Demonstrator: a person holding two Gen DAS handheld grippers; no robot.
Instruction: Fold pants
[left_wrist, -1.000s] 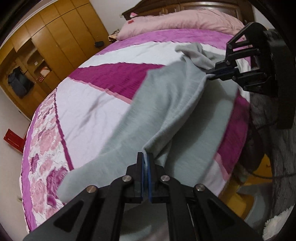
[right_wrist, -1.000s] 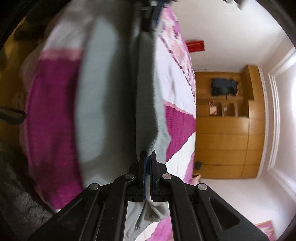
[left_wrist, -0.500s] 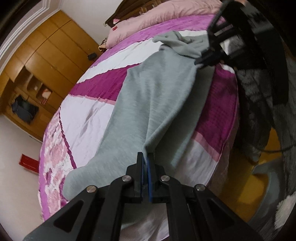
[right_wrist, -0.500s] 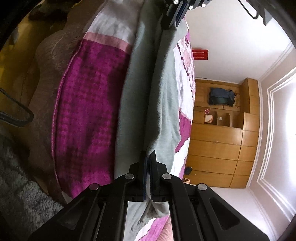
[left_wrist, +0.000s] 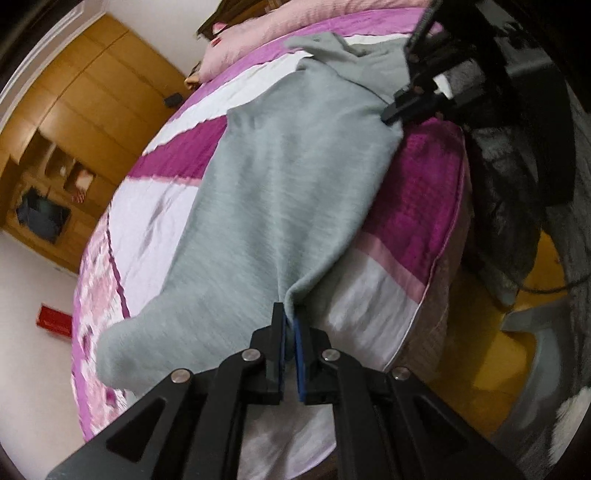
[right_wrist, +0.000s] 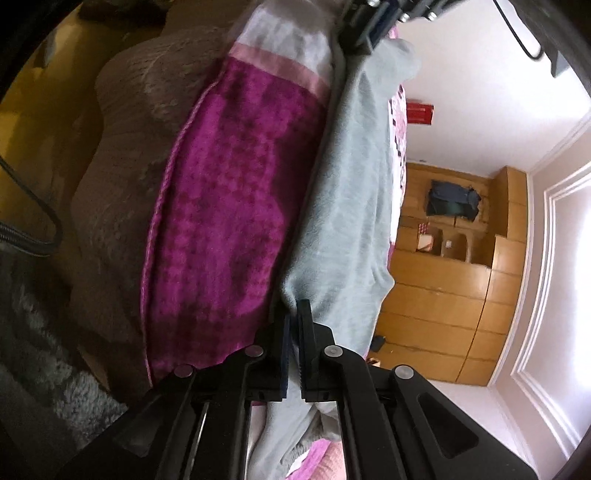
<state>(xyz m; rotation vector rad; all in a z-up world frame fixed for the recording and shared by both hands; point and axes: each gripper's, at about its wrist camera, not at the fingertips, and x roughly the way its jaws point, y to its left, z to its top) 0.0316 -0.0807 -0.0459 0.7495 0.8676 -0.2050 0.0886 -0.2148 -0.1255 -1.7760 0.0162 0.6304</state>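
Grey pants (left_wrist: 277, 192) lie lengthwise along the near edge of a bed with a magenta, white and pink quilt (left_wrist: 417, 192). My left gripper (left_wrist: 290, 314) pinches a fold at one end; its jaws are opening slightly, and the cloth is still between the pads. The right gripper (left_wrist: 391, 110) grips the other end at the upper right. In the right wrist view my right gripper (right_wrist: 293, 310) is shut on the pants (right_wrist: 347, 184), and cloth hangs out below the jaws. The left gripper (right_wrist: 364, 40) shows at the top, at the far end of the fabric.
The quilt's edge (right_wrist: 229, 192) drops to a grey-brown bed side (right_wrist: 122, 147) and a yellow floor (left_wrist: 498, 354). A wooden wardrobe (left_wrist: 74, 122) stands beyond the bed. Pink pillows (left_wrist: 295, 33) lie at the head. A red box (left_wrist: 53, 319) sits by the wall. A black cable (right_wrist: 37, 206) runs at the left.
Both grippers have sunk towards the bed with the pants. The cloth, which hung lifted between them, now rests flat along the quilt's edge. The left gripper's pads have parted a little.
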